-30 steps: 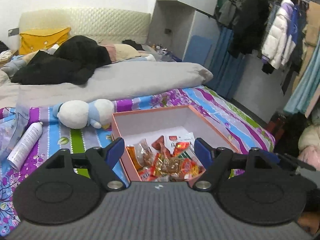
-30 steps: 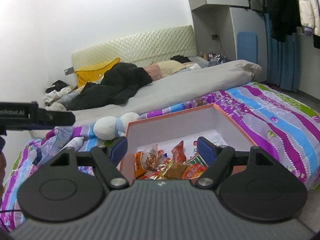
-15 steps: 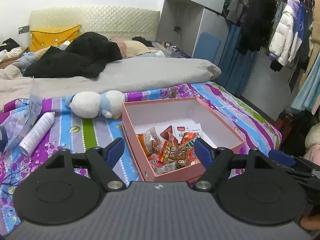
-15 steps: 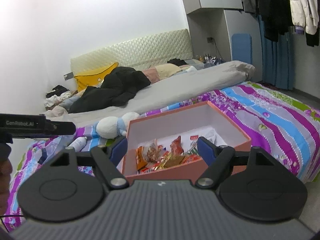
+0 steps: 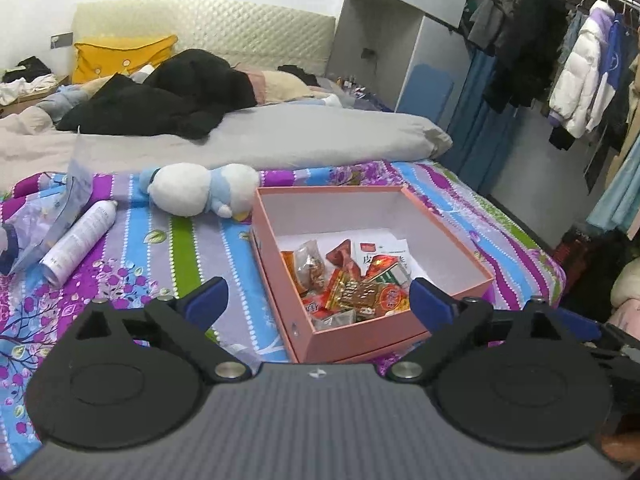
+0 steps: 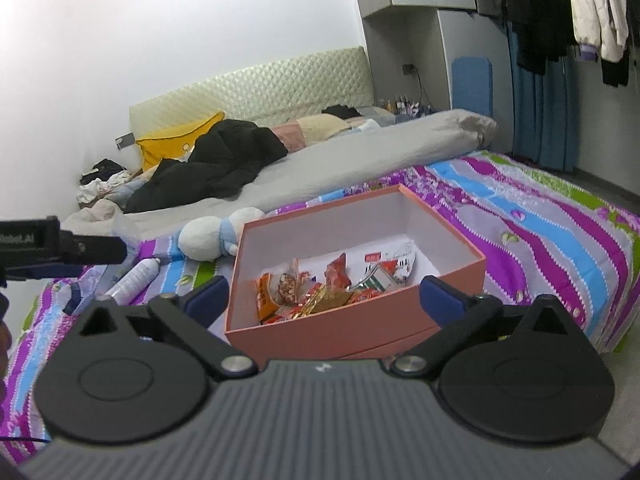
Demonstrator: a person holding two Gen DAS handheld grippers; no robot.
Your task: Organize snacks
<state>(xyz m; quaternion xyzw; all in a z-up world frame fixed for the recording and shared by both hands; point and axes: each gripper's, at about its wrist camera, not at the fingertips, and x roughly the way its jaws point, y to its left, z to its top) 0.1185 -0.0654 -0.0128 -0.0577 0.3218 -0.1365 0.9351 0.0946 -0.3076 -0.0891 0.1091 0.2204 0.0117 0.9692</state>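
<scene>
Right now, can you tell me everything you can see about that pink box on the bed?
The pink cardboard box is square-cornered and open-topped, with no lid on it, pale white inside and salmon pink outside. It sits flat on the striped floral bedspread, near the bed's foot edge. A seam runs along its lower front wall. Crinkly snack packets are heaped in its near corner, over a white printed sheet; the far half is bare. A white and blue plush toy lies by its far left corner. Neither gripper touches it.
</scene>
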